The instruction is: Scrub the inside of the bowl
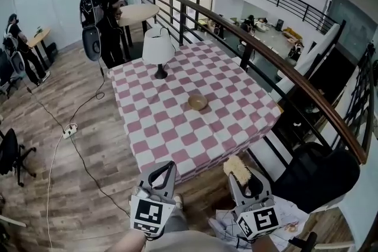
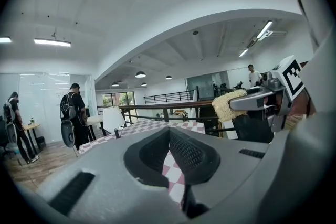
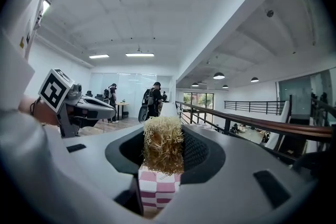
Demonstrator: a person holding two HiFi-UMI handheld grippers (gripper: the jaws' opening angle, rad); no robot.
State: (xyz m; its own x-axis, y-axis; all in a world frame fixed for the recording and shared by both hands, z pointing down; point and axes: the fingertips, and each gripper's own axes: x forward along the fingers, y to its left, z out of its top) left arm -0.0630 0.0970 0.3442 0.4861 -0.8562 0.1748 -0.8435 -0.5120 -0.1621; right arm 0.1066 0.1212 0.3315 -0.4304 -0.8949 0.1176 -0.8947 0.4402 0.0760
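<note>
A small wooden bowl (image 1: 197, 102) sits near the middle of the table (image 1: 153, 127), which is covered in a pink-and-white checked cloth. Both grippers hover below the table's near edge, well short of the bowl. My left gripper (image 1: 167, 166) is shut with nothing in it. My right gripper (image 1: 238, 170) is shut on a straw-coloured fibre scrubber (image 1: 235, 166), which sticks up between its jaws in the right gripper view (image 3: 163, 143). In the left gripper view the scrubber (image 2: 227, 105) shows at the right. The bowl is not visible in either gripper view.
A white table lamp (image 1: 158, 49) stands at the table's far end. A wooden-topped railing (image 1: 283, 71) runs along the right. A person with a backpack (image 1: 100, 6) stands beyond the table. A black bag (image 1: 316, 177) and papers (image 1: 289, 215) lie at lower right; a cable with a power strip (image 1: 69, 130) crosses the floor at left.
</note>
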